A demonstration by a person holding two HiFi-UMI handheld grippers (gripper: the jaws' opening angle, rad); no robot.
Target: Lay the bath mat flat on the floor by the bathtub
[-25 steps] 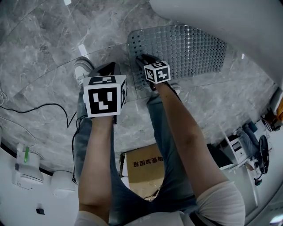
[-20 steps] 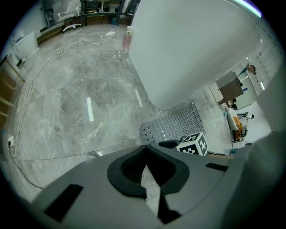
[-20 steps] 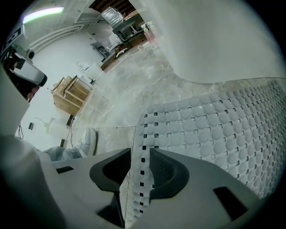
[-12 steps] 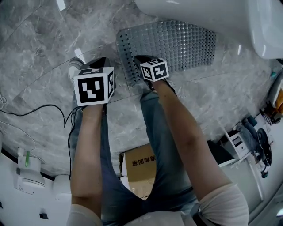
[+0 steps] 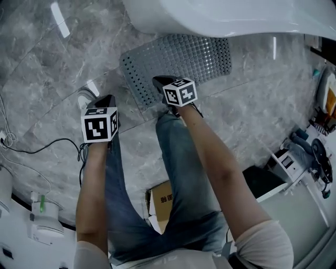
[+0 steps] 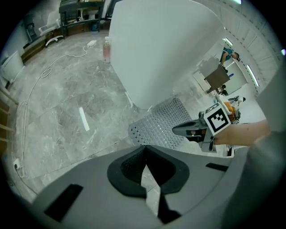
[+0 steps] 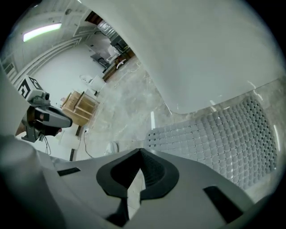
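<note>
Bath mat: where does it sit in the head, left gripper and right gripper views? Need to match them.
Head view: upper centre, bath mat just below the bathtub.
Left gripper view: centre right, bath mat at the foot of the bathtub.
Right gripper view: lower right, bath mat under the bathtub.
Shared landmark: the white bathtub, along the mat's far edge in all three.
</note>
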